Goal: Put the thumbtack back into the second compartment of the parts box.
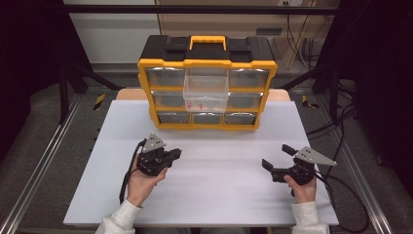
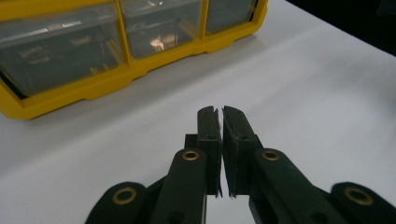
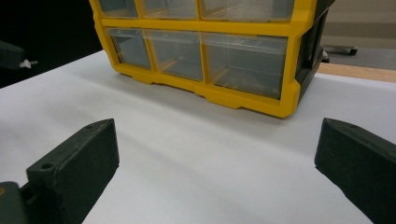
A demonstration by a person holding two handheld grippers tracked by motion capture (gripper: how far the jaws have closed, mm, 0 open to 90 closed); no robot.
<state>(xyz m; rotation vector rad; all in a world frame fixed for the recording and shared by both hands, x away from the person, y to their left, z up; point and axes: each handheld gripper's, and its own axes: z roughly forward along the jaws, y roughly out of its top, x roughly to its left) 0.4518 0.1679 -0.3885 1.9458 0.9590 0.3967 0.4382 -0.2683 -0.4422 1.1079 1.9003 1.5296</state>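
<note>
While both grippers idle low over the white table [image 1: 204, 195], well short of the yellow organizer [image 1: 207, 87], looks like the approach step, nothing grasped yet. Left gripper [image 1: 176, 153]: jaws pressed together, empty. Right gripper [image 1: 276, 157]: jaws spread wide, empty. Middle clear drawer [image 1: 206, 91] sticks out of the organizer's centre column, apart from both grippers; small red bits [image 1: 199, 105] visible inside, too small to identify. Probably next: reach the open right gripper forward to the drawer's front lip, square on, and grip it or push it in. Needs a straight line to avoid racking the drawer. Organizer sits at table's far edge, black top, yellow handle [image 1: 208, 42], other drawers shut flush.
</note>
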